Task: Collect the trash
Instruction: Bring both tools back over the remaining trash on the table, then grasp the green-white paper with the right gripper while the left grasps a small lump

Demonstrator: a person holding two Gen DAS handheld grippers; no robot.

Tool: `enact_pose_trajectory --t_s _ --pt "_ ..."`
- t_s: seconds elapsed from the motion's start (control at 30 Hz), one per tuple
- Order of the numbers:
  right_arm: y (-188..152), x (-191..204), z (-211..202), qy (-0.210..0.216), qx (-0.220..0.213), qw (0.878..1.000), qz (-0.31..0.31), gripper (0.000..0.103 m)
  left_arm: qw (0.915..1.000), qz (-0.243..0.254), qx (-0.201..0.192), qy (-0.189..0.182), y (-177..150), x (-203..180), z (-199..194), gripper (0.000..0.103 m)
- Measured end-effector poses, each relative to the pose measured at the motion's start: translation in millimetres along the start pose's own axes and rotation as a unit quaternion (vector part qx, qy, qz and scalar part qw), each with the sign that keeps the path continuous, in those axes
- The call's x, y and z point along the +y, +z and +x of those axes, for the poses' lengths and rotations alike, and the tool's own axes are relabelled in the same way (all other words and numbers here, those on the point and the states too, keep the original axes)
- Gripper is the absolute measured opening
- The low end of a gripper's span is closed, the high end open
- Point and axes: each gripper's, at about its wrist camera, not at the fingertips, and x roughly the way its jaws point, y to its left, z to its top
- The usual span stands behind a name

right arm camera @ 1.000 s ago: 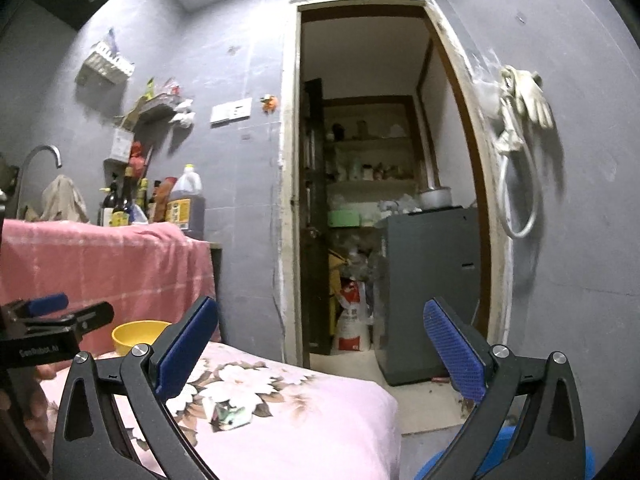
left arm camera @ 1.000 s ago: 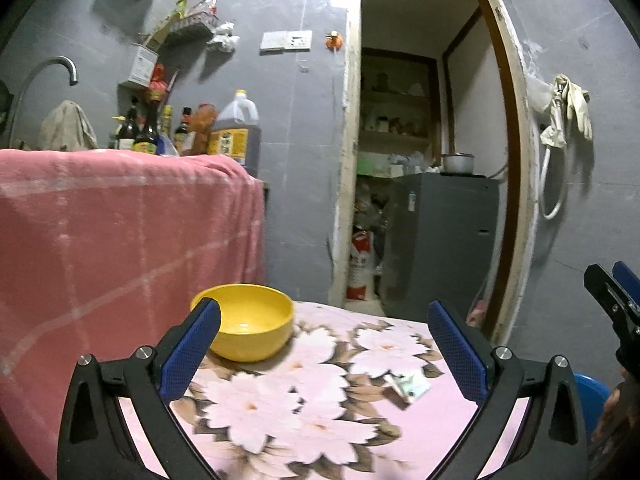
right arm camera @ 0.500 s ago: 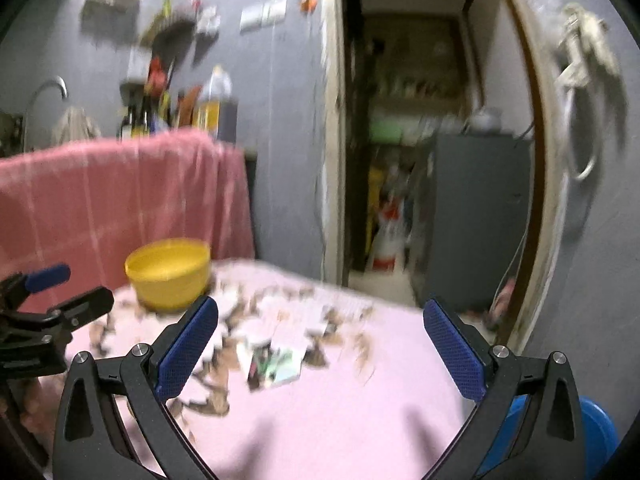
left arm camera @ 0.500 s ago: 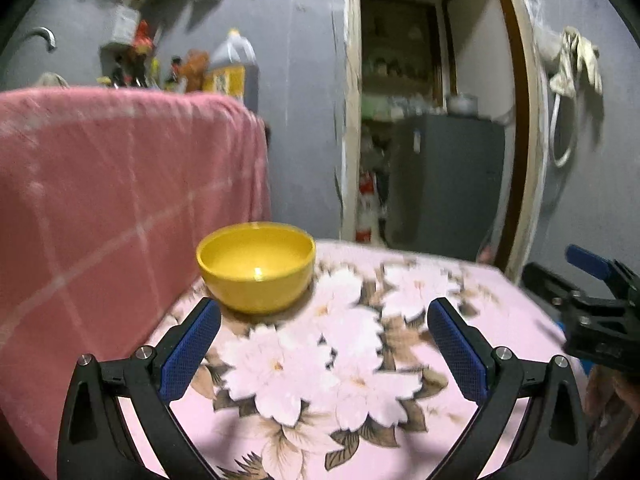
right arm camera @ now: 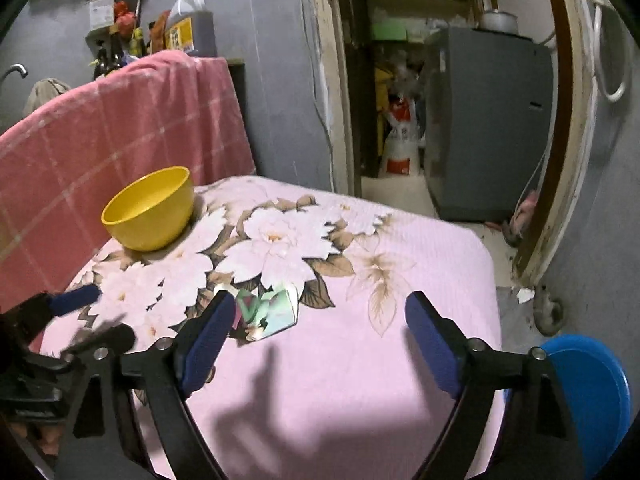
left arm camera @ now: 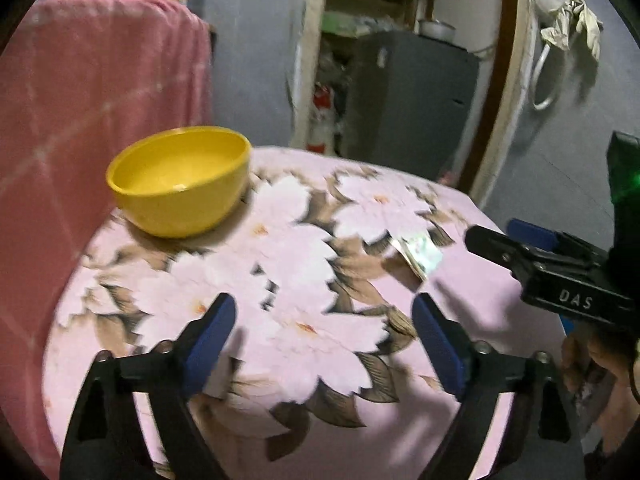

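Note:
A small green and white wrapper (right arm camera: 269,313) lies flat on the pink floral tablecloth (right arm camera: 400,272); it also shows in the left wrist view (left arm camera: 421,253). My right gripper (right arm camera: 320,344) is open and empty, just above the cloth, its left finger beside the wrapper. My left gripper (left arm camera: 325,342) is open and empty over the table's near left part. A yellow bowl (left arm camera: 180,191) stands empty at the back left, also in the right wrist view (right arm camera: 149,209).
A pink checked cloth (left arm camera: 80,92) hangs behind the bowl. A blue bin (right arm camera: 592,392) sits on the floor right of the table. An open doorway with a grey fridge (right arm camera: 488,120) lies beyond. Bottles (right arm camera: 188,24) stand on the counter.
Both grippers have tilted down and come closer to the table. The right gripper has come to the wrapper, which now lies by its left finger.

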Motion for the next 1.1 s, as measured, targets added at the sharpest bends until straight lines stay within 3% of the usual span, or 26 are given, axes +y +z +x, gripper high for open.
enact_pose_trajectory --t_s 0.07,0.23,0.3,0.57,0.73,0.9,1.1 --pt "0 -2 3 0.008 0.010 1.000 0.005 0.076 0.9997 -0.006 0.018 -0.018 -1 -1 7 0.072" --pt "-1 -7 10 0.023 0.030 0.999 0.016 0.071 0.9968 -0.006 0.061 -0.051 -2 -9 23 0.057" --pt "-1 -11 11 0.028 0.034 0.999 0.026 0.069 0.9960 0.008 0.074 -0.049 -2 -15 27 0.048" --pt "-1 -19 18 0.037 0.050 0.997 0.048 0.062 0.9930 0.060 0.094 -0.040 0 -36 40 0.046" --pt "-1 -20 20 0.036 0.054 0.997 0.050 0.062 0.9920 0.079 0.095 -0.025 3 -45 50 0.021" --pt "-1 -18 23 0.039 0.061 0.997 0.042 0.062 0.9940 0.062 0.090 -0.012 4 -38 53 0.021" --pt "-2 -9 29 0.060 0.077 0.995 0.024 0.062 0.9963 -0.007 0.081 0.030 6 -5 48 0.021"
